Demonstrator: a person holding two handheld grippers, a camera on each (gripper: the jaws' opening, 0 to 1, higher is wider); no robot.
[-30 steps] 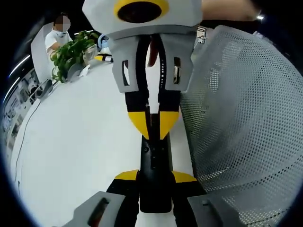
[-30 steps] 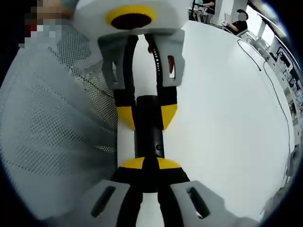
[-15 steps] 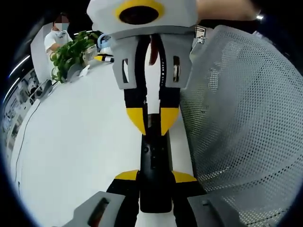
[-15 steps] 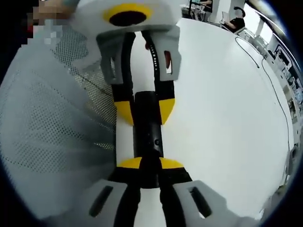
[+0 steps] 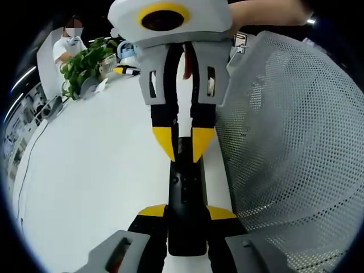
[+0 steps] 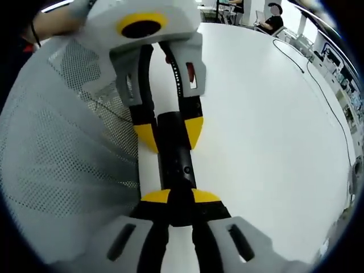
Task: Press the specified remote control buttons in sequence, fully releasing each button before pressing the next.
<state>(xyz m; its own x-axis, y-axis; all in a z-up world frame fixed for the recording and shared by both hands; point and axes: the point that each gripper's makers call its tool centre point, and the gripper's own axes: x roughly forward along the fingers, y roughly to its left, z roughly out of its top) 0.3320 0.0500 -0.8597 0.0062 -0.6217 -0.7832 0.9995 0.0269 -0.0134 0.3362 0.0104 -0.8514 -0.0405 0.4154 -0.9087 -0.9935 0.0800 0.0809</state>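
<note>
Remote control (image 5: 185, 193) on table (image 5: 91, 170), left tongs (image 5: 186, 213) and right tongs (image 5: 183, 141) at opposite ends, mesh, perhaps a garment (image 5: 290, 148), alongside

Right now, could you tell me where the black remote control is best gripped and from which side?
Grip the remote control at a short end, coming in along its length and pinching its two narrow long edges. It is a slim bar with the button face up, so that keeps the face open. The left claw holds it this way.

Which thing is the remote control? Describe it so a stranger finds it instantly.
Find the white table beside the grey mesh fabric. Held at each end by yellow-tipped fingers is the remote control: a slim black bar, unlike the pale surfaces around it.
</note>
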